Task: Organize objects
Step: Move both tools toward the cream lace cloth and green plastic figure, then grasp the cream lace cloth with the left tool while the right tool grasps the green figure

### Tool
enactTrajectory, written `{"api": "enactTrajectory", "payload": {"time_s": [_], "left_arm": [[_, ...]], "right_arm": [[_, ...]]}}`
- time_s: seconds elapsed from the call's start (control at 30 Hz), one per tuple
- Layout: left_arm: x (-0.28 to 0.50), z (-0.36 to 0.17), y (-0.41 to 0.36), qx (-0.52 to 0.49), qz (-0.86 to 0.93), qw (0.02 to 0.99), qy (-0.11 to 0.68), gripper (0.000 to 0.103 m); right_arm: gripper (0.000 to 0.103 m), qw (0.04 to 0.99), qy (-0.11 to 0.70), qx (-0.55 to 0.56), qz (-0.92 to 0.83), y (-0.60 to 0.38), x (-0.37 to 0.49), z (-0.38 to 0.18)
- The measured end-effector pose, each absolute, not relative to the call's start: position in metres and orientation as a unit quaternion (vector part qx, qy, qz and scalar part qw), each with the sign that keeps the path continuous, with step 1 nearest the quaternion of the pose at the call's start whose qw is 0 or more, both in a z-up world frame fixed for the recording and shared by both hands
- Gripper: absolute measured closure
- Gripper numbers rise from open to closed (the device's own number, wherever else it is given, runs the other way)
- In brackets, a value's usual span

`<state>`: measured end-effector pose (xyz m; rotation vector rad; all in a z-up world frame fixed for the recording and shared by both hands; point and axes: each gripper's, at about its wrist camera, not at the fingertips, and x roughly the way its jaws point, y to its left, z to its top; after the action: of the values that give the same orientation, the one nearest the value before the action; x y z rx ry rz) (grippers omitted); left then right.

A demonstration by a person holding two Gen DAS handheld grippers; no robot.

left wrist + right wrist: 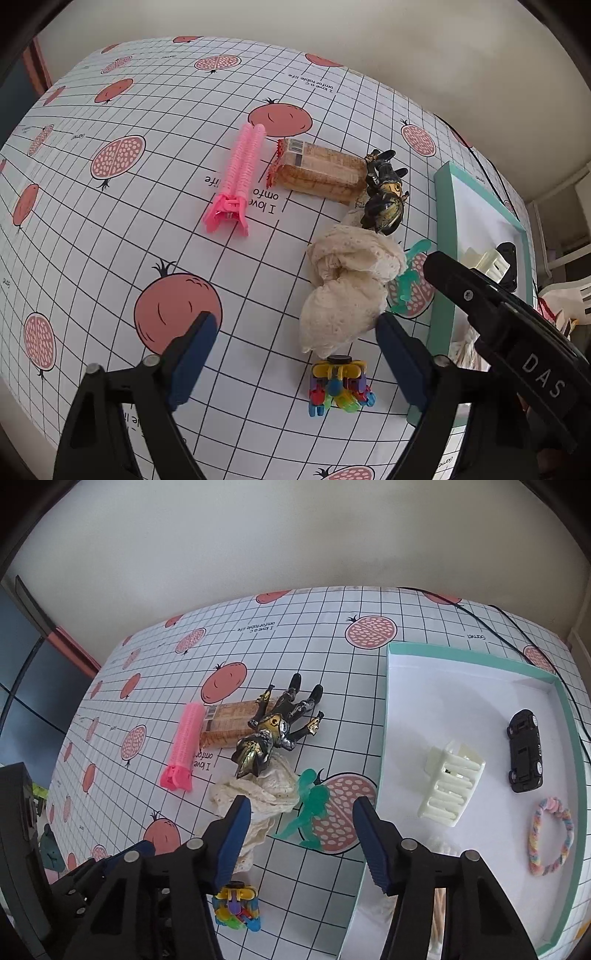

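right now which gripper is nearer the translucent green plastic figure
Right. The right gripper hangs open almost directly over the translucent green plastic figure, which shows between its fingers. The left gripper sits open farther off, past the crumpled cream cloth.

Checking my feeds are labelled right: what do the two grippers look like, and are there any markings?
Both match: the left gripper and right gripper have angular black plastic arms with silver pivot screws, and ribbed dark-blue pads on the fingers. In the left view, the right gripper's black body carries white "DAS" lettering. No cables or sleeves show.
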<state>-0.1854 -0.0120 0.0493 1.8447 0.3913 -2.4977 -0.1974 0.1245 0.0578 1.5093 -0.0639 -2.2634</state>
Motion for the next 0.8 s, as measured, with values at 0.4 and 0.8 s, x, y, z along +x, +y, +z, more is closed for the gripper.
{"api": "enactTrajectory", "payload": {"time_s": [0.4, 0.8], "left_arm": [[-0.194, 0.031, -0.012, 0.588, -0.797, 0.001, 0.138, 0.048], [-0.195, 0.022, -0.018, 0.601, -0.786, 0.011, 0.148, 0.084]], "right_arm": [[0.046, 0.198, -0.018, 0.562, -0.802, 0.120, -0.200, 0.041], [0.048, 0.190, -0.008, 0.576, -0.795, 0.114, -0.202, 0.027]]}}
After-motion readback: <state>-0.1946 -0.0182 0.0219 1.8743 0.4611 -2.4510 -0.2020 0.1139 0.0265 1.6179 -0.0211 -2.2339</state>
